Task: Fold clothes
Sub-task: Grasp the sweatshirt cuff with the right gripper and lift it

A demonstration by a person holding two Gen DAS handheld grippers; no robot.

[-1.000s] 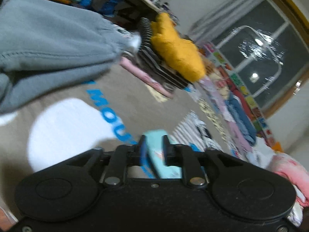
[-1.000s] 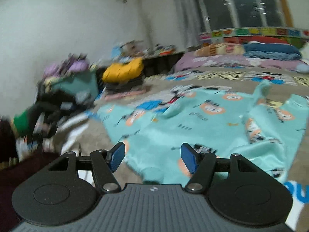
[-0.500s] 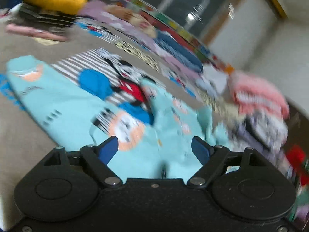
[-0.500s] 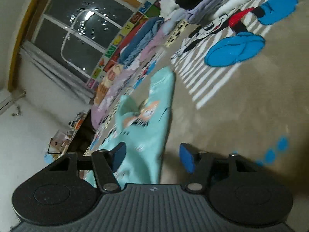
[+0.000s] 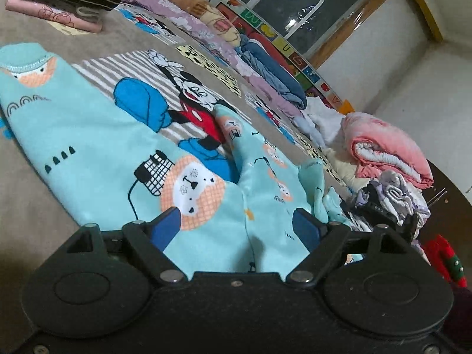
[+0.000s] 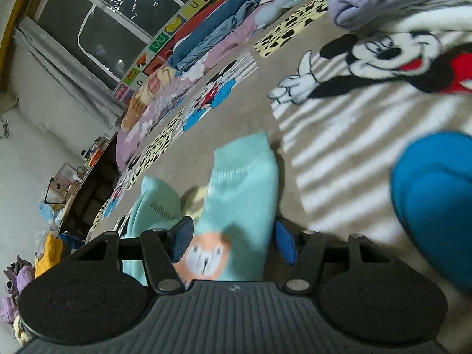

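A turquoise garment with bear prints (image 5: 97, 135) lies spread on the beige Mickey Mouse blanket (image 5: 29, 206). In the left wrist view my left gripper (image 5: 236, 227) is open low over the garment's middle seam, and the cloth runs under and between its blue pads (image 5: 165, 227) without being pinched. In the right wrist view one turquoise cuffed end (image 6: 244, 183) lies flat between the fingers of my right gripper (image 6: 233, 242). That gripper is open, and its pads (image 6: 183, 239) stand at the cloth's edges. A second turquoise cuff (image 6: 156, 203) lies just to the left.
Folded blankets (image 5: 265, 70) line the window side. A rolled pink quilt (image 5: 389, 150) and a heap of small clothes (image 5: 392, 197) sit at the right. Stacked folded clothes (image 5: 56, 14) stand far left. Grey and purple clothing (image 6: 398, 0) lies at the blanket's far edge.
The left gripper, shut on turquoise cloth a second ago, has opened, let go and swung round over the spread garment. The right gripper rolled and moved along the bed to the cuffed end.
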